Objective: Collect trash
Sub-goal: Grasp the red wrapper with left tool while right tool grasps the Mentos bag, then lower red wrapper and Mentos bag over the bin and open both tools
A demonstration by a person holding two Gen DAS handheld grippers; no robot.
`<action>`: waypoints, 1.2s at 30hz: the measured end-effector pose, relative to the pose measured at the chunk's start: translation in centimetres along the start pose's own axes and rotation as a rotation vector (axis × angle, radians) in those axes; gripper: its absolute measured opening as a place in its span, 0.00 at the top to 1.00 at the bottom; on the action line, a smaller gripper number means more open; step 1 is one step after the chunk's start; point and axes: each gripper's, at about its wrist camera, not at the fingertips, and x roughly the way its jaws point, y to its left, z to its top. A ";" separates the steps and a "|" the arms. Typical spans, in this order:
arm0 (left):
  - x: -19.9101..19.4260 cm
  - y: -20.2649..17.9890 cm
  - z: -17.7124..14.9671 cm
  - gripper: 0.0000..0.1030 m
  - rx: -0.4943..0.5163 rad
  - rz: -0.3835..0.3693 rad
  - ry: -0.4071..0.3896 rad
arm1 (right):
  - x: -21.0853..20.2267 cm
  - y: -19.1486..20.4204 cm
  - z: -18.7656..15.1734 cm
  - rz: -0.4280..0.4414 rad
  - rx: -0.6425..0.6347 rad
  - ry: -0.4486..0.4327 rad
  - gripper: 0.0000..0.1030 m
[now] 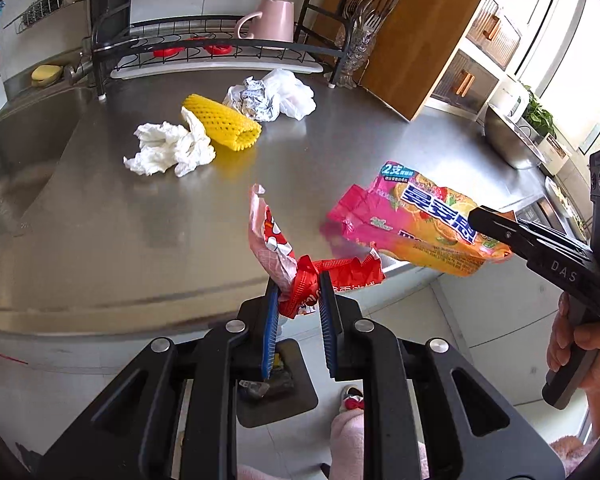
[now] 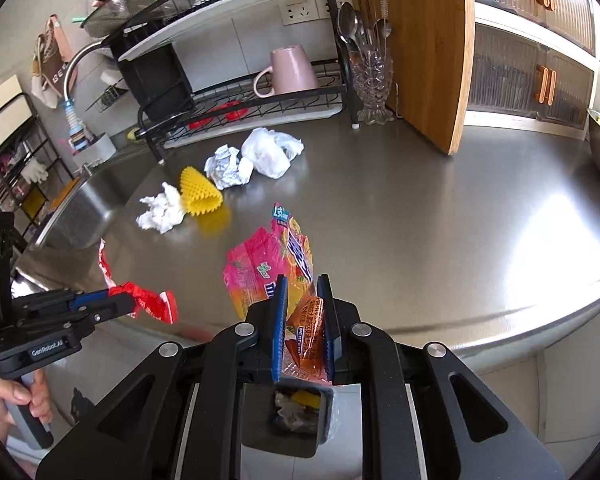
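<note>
Across the steel desk (image 2: 400, 208) four pieces of trash are left lying: a white plastic bag (image 2: 270, 152), a foil ball (image 2: 228, 167), a yellow foam net (image 2: 199, 196) and a crumpled tissue (image 2: 160, 212), all grouped near the dish rack (image 2: 236, 92). So the job is judged roughly a third done.

The pink-orange wrapper (image 2: 268, 276) is clenched in the right gripper (image 2: 303, 320), held off the desk at its front edge, its long axis running away from the fingers toward the rack.

The red wrapper (image 1: 300, 272) is pinched in the left gripper (image 1: 298, 304), likewise lifted, with its pale torn end pointing up and away.

Below both, a dark bin (image 2: 300, 412) with some trash inside is seen, so two drops are judged next.
</note>
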 end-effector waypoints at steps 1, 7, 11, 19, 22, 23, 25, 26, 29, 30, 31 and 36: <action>-0.4 0.0 -0.8 0.83 -0.001 0.002 0.002 | -0.5 0.4 -0.8 0.015 -0.008 0.013 0.84; -1.2 0.7 -5.3 0.83 -0.030 -0.007 0.052 | -2.6 2.6 -5.2 0.093 -0.054 0.085 0.84; -0.3 1.4 -7.9 0.83 -0.054 -0.019 0.113 | -2.1 3.6 -7.4 0.094 -0.059 0.142 0.84; 4.3 2.8 -11.4 0.83 -0.087 -0.017 0.214 | 4.0 3.9 -11.4 0.052 -0.028 0.274 0.86; 7.5 3.4 -12.9 0.83 -0.093 -0.011 0.264 | 7.4 3.8 -13.2 0.029 -0.023 0.334 0.87; 8.7 3.7 -13.5 0.83 -0.097 -0.010 0.280 | 8.5 3.7 -13.9 0.022 -0.024 0.354 0.87; 10.9 4.2 -14.4 0.83 -0.099 -0.008 0.310 | 10.9 3.5 -15.3 0.012 -0.023 0.397 0.87; 12.0 4.4 -14.9 0.83 -0.095 -0.006 0.327 | 12.0 3.5 -16.0 0.002 -0.023 0.417 0.87; 15.1 5.1 -16.3 0.83 -0.106 -0.011 0.374 | 15.3 2.8 -17.9 -0.001 0.028 0.464 0.87; 15.9 5.3 -16.8 0.83 -0.111 -0.010 0.386 | 16.3 2.6 -18.5 -0.005 0.050 0.477 0.87; 16.8 5.6 -17.1 0.83 -0.118 -0.010 0.396 | 17.3 2.4 -18.9 -0.006 0.068 0.484 0.87; 20.2 6.5 -18.6 0.83 -0.138 -0.007 0.436 | 21.0 1.6 -20.6 -0.032 0.128 0.525 0.87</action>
